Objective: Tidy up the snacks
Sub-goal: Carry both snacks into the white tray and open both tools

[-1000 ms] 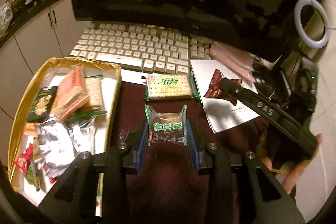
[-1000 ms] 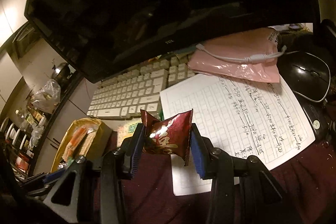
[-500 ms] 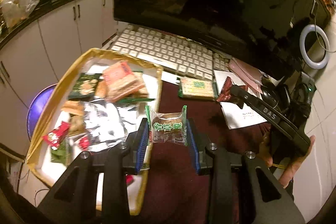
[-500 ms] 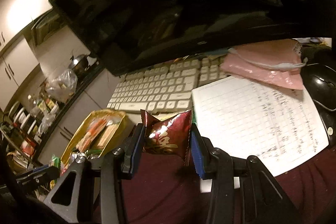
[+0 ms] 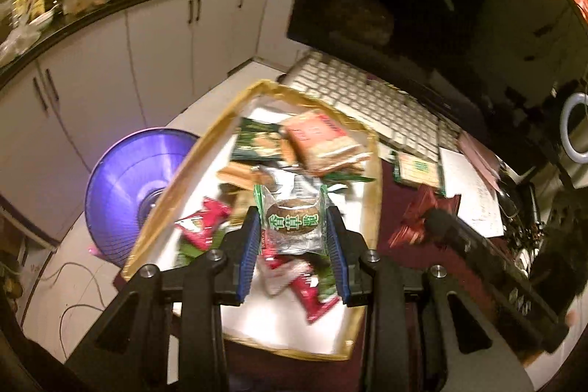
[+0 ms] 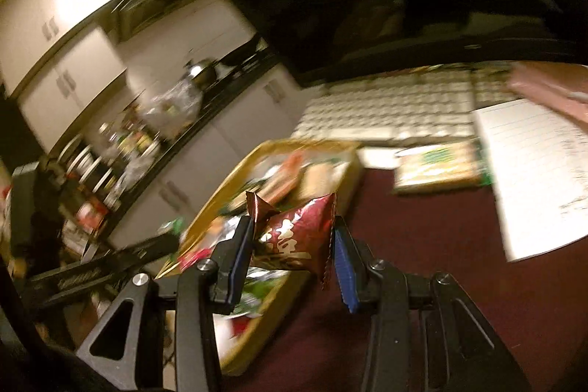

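2 grippers, left gripper (image 5: 293, 237) and right gripper (image 6: 294, 254), clamp snack packets (image 5: 292, 221) above gold tray (image 5: 375, 179).

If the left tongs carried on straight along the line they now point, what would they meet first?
Most likely the loose snack packets piled in the gold-rimmed tray, right beyond the clear green-lettered packet the left tongs hold. Depth is hard to judge through the fisheye.

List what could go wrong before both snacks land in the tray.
1. The tray is already heaped, so the green packet in the left gripper may slide off the pile.
2. The red packet in the right gripper hangs near the tray's edge; released early, it could miss.
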Tool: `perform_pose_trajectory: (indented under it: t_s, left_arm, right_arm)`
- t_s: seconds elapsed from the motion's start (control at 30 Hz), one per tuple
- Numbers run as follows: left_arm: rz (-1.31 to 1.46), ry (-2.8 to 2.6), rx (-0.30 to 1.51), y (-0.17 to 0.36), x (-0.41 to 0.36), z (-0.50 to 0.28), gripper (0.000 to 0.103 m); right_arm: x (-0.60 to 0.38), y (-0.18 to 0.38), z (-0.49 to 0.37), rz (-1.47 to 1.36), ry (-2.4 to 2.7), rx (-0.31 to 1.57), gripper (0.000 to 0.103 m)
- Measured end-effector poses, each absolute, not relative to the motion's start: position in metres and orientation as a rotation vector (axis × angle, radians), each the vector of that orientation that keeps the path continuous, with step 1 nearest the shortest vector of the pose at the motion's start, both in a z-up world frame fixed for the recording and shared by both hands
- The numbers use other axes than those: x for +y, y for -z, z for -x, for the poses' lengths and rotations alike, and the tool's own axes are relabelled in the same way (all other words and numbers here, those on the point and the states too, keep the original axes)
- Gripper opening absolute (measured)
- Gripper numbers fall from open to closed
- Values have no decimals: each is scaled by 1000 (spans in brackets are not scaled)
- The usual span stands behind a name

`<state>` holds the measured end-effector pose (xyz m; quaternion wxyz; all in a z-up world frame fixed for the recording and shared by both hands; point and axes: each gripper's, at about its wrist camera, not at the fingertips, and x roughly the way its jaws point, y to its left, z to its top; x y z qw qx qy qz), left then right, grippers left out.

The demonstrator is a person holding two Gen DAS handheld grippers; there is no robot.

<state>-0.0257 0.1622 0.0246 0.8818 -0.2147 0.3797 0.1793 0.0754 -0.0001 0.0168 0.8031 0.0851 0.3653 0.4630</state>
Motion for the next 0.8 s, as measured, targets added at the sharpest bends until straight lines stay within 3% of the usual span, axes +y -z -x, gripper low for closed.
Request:
perform_pose_trajectory:
  t_s: [0.8]
  left_arm:
    - [532, -380, 835, 7, 213, 49, 37]
  right_arm:
    - [70, 6, -8, 62, -1182, 829, 41]
